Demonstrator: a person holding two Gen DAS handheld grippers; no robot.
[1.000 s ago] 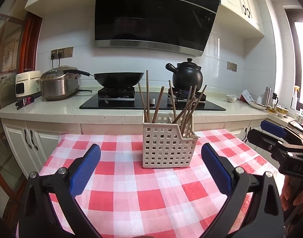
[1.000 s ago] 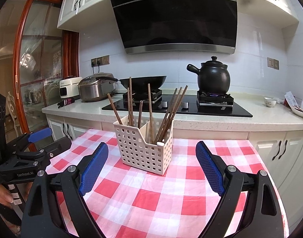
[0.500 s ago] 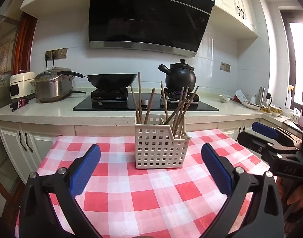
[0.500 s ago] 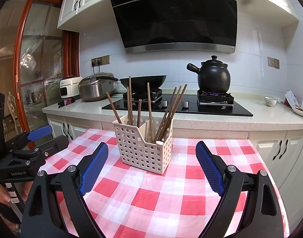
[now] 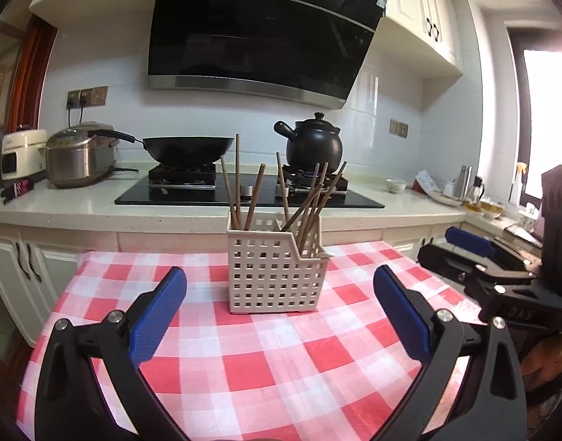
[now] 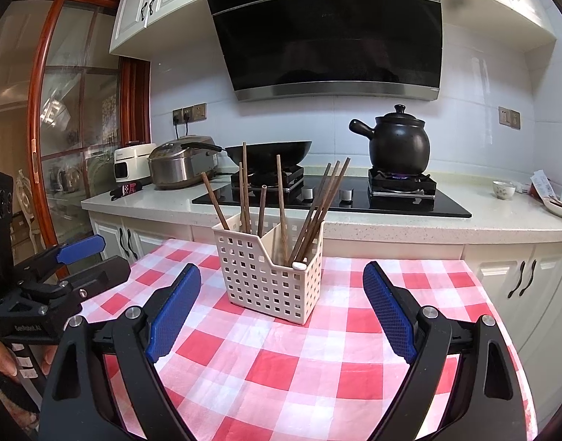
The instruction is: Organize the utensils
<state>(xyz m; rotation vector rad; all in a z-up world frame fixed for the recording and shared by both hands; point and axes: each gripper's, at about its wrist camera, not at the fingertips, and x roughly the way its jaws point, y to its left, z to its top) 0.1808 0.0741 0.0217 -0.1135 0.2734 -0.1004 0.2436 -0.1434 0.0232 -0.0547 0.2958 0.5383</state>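
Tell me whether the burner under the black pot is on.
On. In the right wrist view a small blue flame shows under the black pot.

The chopsticks (image 5: 310,202) are looking like matt brown wood, standing in a cream perforated plastic basket (image 5: 277,275). A smooth red-and-white checked cloth (image 5: 281,360) is covering the desk. Textured blue pads (image 6: 174,308) are lining each gripper's matt black plastic frame.

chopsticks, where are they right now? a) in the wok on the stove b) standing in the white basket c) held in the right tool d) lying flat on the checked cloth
b: the chopsticks stand leaning in the white basket on the checked cloth, while both the right tool and the left tool are open and empty.
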